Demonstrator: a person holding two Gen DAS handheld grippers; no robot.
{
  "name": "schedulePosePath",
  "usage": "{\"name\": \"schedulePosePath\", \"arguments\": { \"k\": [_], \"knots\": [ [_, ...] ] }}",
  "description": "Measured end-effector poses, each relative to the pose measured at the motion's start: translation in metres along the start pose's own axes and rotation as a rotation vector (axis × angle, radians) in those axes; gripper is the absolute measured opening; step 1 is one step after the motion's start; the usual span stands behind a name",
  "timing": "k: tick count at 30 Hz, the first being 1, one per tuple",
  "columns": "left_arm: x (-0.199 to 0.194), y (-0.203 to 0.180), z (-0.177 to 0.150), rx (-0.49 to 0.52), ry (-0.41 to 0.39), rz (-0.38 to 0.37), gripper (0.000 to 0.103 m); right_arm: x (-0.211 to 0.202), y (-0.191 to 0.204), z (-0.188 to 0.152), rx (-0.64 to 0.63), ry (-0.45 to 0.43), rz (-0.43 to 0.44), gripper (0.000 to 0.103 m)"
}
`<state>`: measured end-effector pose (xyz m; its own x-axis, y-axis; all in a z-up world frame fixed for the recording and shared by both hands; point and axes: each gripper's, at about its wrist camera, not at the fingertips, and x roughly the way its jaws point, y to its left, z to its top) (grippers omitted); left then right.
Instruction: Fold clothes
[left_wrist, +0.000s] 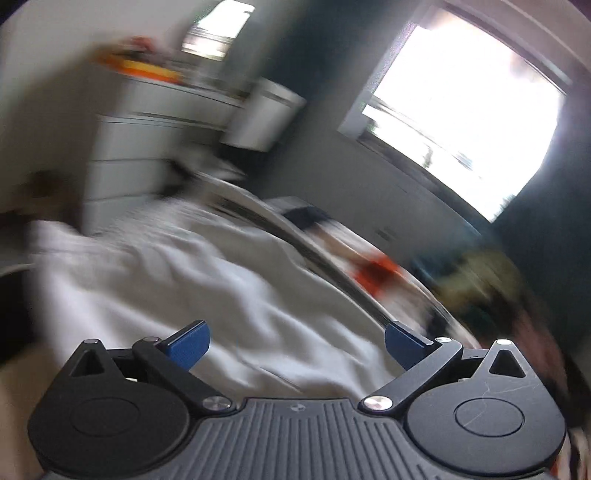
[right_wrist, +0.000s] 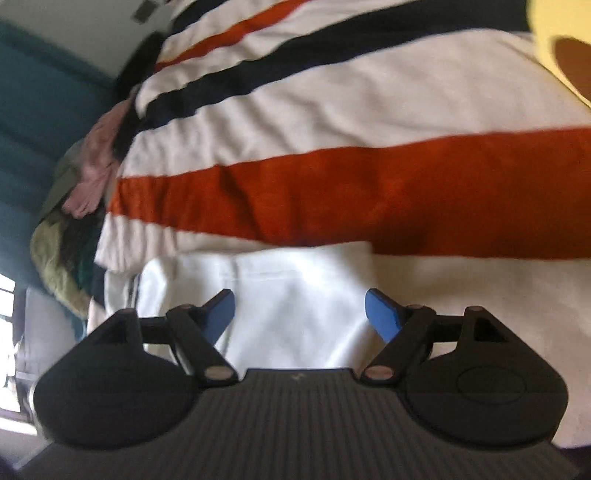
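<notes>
A white garment lies spread and wrinkled on the bed in the blurred left wrist view. My left gripper hovers above it, open wide, with nothing between its blue pads. In the right wrist view a white garment lies flat, with straight edges, on the striped bedcover. Above that piece my right gripper stands open, its blue pads apart from the cloth.
A heap of mixed clothes lies at the left of the bedcover, also blurred at the right of the left wrist view. A white chest of drawers, a white bin and a bright window stand beyond the bed.
</notes>
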<state>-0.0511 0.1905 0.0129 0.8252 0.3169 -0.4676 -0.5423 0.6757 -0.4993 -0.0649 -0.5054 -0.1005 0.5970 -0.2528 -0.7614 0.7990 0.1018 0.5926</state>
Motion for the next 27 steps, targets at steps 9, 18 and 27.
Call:
{"name": "schedulePosePath", "arguments": {
  "k": [9,18,27],
  "knots": [
    [-0.032,0.106,0.041,-0.412,-0.138,0.242,0.103,-0.007,-0.012,0.004,0.061,-0.085,-0.083,0.080],
    [0.009,0.138,0.029,-0.614,0.114,0.116,0.099,0.016,0.000,-0.002,0.055,0.122,0.202,0.030],
    [0.016,0.138,0.021,-0.626,0.145,0.134,0.085,0.025,-0.002,-0.002,-0.005,0.101,-0.012,0.032]
  ]
}}
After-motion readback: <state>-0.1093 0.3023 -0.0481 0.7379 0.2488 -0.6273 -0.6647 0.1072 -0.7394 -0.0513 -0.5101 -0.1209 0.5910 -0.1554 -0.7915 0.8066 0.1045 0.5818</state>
